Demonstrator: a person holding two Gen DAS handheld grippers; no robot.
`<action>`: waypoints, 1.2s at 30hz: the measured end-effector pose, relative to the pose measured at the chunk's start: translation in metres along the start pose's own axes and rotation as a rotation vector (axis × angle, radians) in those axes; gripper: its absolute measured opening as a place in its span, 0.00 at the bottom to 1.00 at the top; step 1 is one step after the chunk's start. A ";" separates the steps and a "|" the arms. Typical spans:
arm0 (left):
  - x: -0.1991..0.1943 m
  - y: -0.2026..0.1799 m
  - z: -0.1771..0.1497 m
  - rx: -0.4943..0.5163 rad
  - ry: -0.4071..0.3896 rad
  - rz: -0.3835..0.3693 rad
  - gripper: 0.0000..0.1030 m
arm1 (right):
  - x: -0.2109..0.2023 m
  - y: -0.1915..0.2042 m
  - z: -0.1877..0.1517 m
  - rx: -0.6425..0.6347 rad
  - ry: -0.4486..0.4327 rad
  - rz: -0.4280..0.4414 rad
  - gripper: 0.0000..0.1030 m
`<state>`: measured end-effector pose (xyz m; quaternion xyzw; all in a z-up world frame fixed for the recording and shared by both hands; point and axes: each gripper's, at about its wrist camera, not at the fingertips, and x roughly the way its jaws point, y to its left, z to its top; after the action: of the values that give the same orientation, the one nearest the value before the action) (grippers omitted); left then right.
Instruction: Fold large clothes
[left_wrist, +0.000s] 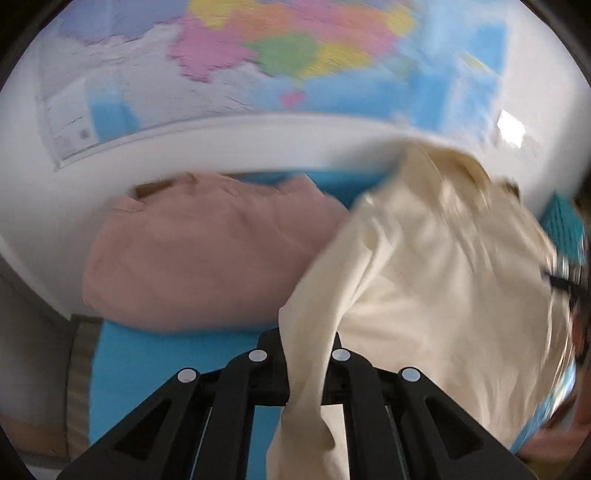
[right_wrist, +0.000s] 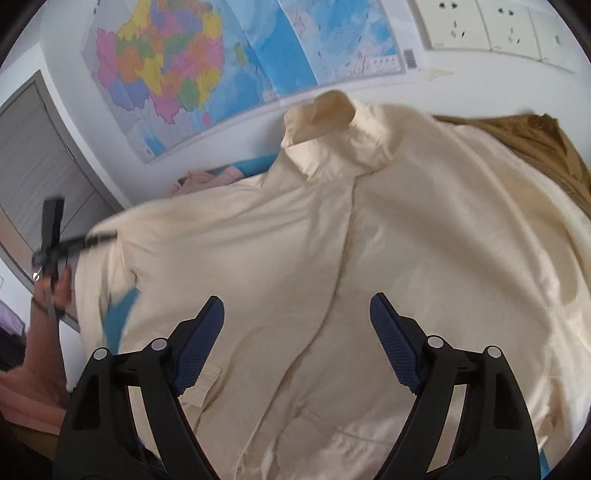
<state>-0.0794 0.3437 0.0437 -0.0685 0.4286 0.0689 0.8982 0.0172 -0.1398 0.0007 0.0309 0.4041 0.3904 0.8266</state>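
Note:
A large cream shirt (right_wrist: 369, 240) lies spread with its collar (right_wrist: 332, 125) toward the wall and its button placket running down the middle. My right gripper (right_wrist: 296, 301) hovers open just above the shirt's front, blue pads (right_wrist: 207, 343) apart, with nothing between them. In the left wrist view, my left gripper (left_wrist: 304, 343) is shut on a bunched strip of the cream shirt (left_wrist: 424, 277), which stretches up and to the right from the jaws. The left gripper (right_wrist: 55, 240) also appears blurred at the shirt's left edge, held by a hand.
A folded pink garment (left_wrist: 203, 251) rests on the blue surface (left_wrist: 166, 350) left of the shirt. A brown garment (right_wrist: 535, 140) lies behind the shirt at the right. A coloured map (right_wrist: 177, 74) hangs on the white wall. A grey cabinet (right_wrist: 40, 155) stands at the left.

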 end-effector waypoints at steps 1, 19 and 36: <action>0.008 0.004 0.009 -0.015 0.008 0.015 0.09 | -0.004 0.000 -0.002 0.001 -0.014 -0.005 0.78; -0.037 -0.074 -0.129 0.145 -0.168 -0.183 0.93 | -0.138 -0.066 -0.118 0.169 -0.160 -0.188 0.87; 0.023 -0.214 -0.235 0.499 -0.010 -0.170 0.92 | -0.081 -0.034 -0.212 -0.190 0.010 -0.421 0.79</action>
<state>-0.2046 0.0929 -0.1073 0.1198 0.4207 -0.1143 0.8920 -0.1386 -0.2734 -0.1020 -0.1337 0.3673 0.2458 0.8870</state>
